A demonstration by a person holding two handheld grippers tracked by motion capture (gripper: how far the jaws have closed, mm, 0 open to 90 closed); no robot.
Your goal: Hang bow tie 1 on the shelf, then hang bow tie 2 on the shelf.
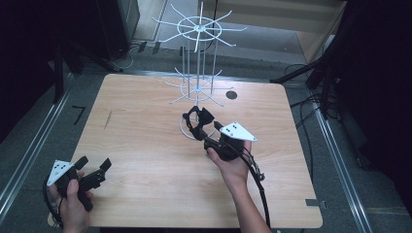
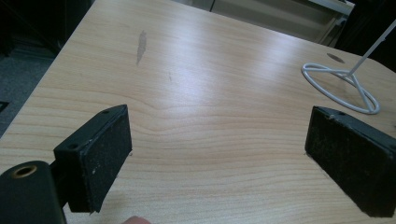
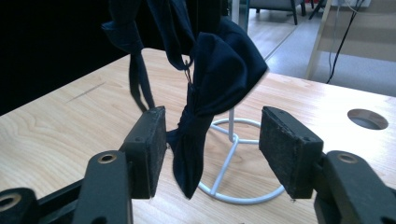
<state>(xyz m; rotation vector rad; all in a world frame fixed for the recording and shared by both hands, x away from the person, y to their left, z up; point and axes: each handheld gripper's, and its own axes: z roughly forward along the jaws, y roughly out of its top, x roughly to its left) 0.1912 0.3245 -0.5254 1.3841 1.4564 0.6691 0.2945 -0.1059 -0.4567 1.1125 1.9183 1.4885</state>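
Releasing step: right gripper (image 3: 212, 149) fingers spread, dark bow tie (image 3: 219, 93) dangling between them off the white wire rack (image 1: 197, 63) at mid-desk (image 1: 145, 160), pads apparently clear. Left gripper (image 2: 217, 154) fingers wide, nothing held, near corner. Next: probably back the right straight out without snagging the cloth.
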